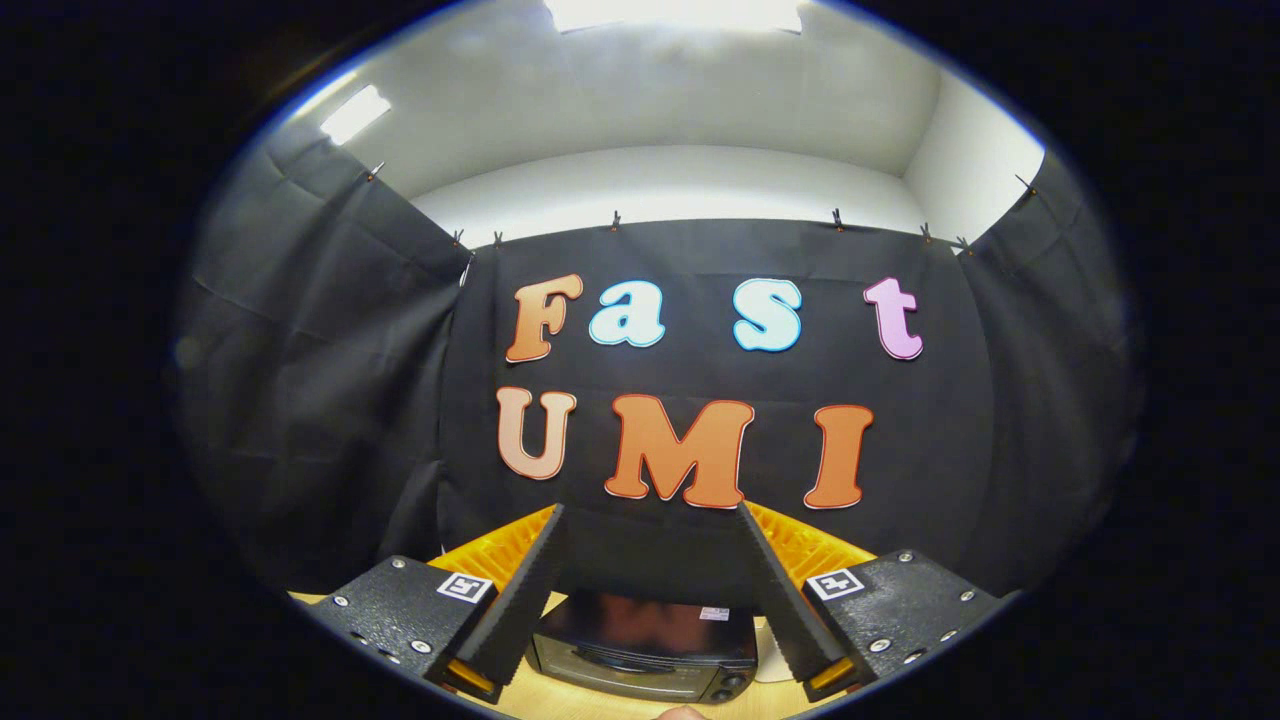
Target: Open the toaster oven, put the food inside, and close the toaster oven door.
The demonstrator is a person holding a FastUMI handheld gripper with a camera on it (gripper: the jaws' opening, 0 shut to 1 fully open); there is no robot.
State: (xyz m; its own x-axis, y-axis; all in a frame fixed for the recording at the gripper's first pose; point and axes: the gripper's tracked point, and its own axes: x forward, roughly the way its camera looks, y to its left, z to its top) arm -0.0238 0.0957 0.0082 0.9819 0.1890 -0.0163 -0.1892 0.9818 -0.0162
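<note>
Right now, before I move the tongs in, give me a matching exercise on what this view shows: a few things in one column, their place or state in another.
Things:
1. toaster oven
2. tongs
3. table
4. ceiling light

Place or state:
a. open, holding nothing
b. low between the two fingers, door apparently shut
c. pale wood, under the oven
d. lit, high above the black cloth wall

Pairs: 1-b, 2-a, 3-c, 4-d
</note>
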